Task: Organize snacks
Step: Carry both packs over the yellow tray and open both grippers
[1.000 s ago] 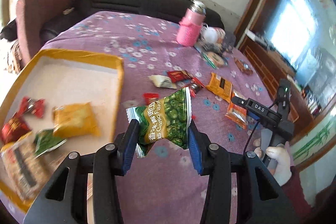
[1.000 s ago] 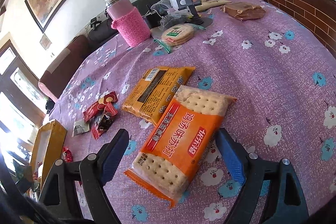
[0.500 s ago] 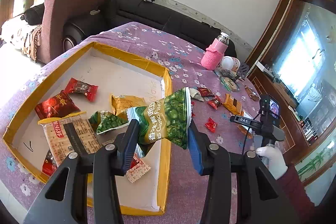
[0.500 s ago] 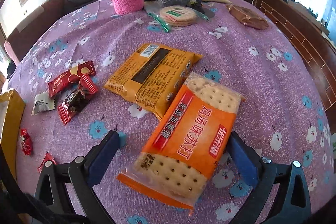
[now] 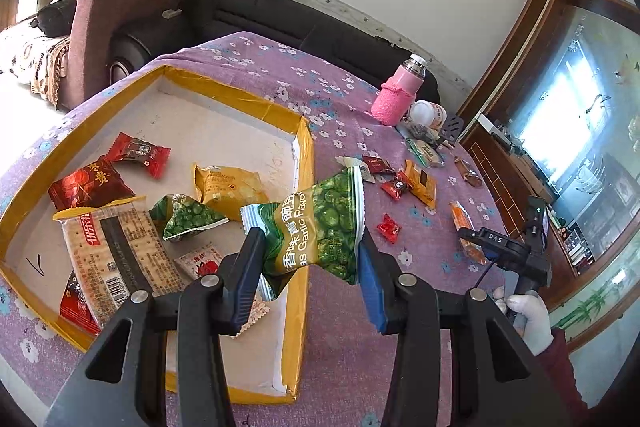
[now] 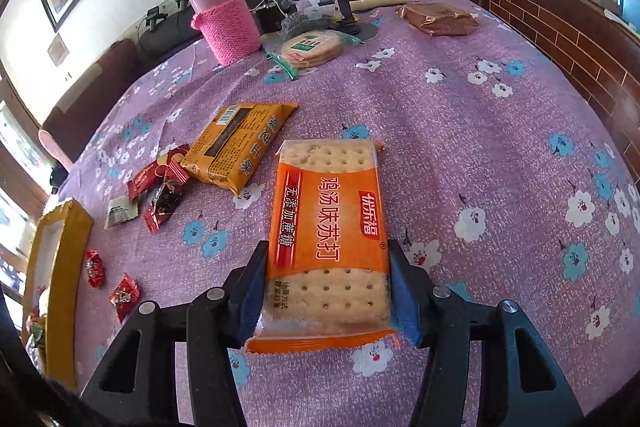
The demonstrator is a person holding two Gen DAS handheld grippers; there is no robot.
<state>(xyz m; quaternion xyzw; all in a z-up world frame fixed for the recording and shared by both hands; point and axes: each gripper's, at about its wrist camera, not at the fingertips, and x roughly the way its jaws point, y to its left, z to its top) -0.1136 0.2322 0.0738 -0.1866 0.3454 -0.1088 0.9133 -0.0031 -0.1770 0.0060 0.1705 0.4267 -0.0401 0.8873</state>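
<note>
On purple floral tablecloth: yellow-rimmed box holding snack packs. Left gripper clamped on green pea bag, held over box's right rim. Right gripper clamped on orange cracker pack, lying on cloth.

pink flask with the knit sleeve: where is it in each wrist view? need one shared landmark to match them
Left wrist: the pink flask stands upright at the table's far end, upper right of centre, beyond the green pea packet held in the left gripper.
Right wrist: it stands upper left, behind the orange cracker pack in the right gripper.
Shared landmark: the yellow-rimmed box.
</note>
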